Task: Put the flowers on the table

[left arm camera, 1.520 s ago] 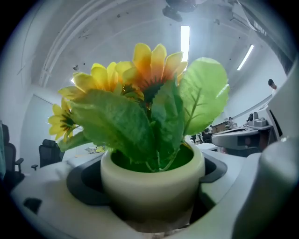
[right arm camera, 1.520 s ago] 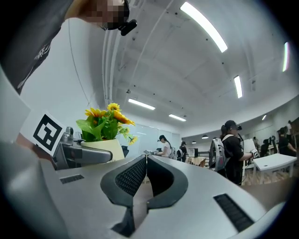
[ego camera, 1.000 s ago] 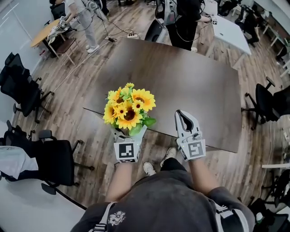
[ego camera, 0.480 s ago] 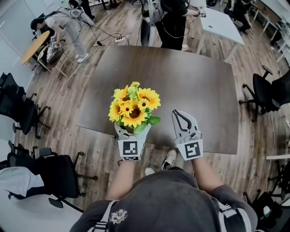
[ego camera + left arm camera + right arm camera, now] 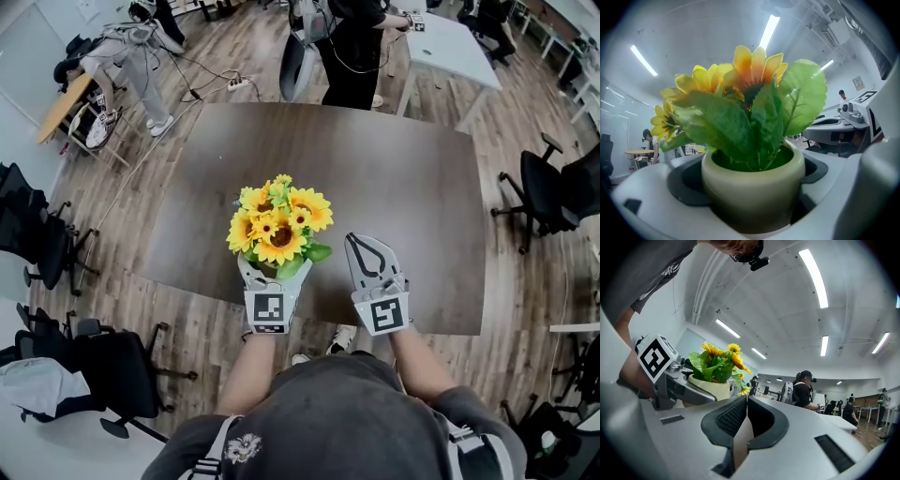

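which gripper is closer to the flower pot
Left. The left gripper has its fingers clamped around the flower pot. The right gripper sits apart to the pot's right, shut on nothing.

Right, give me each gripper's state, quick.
Left gripper: shut on the flower pot.
Right gripper: shut, holding nothing.

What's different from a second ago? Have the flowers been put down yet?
Both grippers came forward. The left gripper with the sunflower pot and the right gripper now sit further in over the brown table, whose near edge lay under them before. Nothing was let go or picked up. The left gripper stays clamped on the pot, apparently not yet set down, and the right gripper stays shut and empty.
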`<state>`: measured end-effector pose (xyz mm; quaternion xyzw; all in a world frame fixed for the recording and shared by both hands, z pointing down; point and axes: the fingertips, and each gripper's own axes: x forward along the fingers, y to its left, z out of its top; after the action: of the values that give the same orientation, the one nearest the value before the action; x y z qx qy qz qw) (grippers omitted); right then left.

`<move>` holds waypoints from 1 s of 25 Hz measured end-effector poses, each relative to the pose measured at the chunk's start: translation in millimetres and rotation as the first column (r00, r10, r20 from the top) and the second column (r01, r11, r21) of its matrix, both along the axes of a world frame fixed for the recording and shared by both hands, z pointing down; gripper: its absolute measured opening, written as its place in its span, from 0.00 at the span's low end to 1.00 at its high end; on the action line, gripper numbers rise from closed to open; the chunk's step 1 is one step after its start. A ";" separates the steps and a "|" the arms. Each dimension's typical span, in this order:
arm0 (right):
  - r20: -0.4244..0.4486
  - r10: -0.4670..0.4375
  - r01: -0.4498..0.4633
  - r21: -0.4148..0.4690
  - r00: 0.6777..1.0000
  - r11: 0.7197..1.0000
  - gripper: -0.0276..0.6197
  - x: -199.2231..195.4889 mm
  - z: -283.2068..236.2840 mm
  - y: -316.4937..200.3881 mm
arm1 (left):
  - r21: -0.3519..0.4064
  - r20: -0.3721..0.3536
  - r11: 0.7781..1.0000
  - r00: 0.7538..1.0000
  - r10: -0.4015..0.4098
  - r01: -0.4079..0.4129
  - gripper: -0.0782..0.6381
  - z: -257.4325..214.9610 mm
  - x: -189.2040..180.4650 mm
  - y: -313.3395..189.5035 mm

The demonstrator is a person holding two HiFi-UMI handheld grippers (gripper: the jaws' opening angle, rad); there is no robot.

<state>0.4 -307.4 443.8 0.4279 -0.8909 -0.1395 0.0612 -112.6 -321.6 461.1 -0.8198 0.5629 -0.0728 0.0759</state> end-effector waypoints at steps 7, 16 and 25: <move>-0.003 0.001 -0.001 -0.065 1.000 0.998 0.08 3.4 26.1 -9.6 | -0.055 -0.022 0.998 1.000 0.017 -0.018 0.88 25.9 0.7 -14.2; 0.033 0.043 -0.040 -0.100 0.999 0.994 0.08 15.3 42.1 -24.7 | -0.077 -0.019 0.997 1.000 0.023 -0.025 0.88 50.2 -0.1 -34.8; 0.022 0.086 -0.082 -0.151 0.996 0.985 0.08 13.5 61.4 -60.5 | -0.112 -0.018 0.991 0.997 0.077 -0.079 0.88 75.2 6.5 -65.9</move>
<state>13.9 -368.0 505.2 0.4611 -0.8808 -0.0633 0.0866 -106.2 -387.5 536.2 -0.8446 0.5260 -0.0960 0.0285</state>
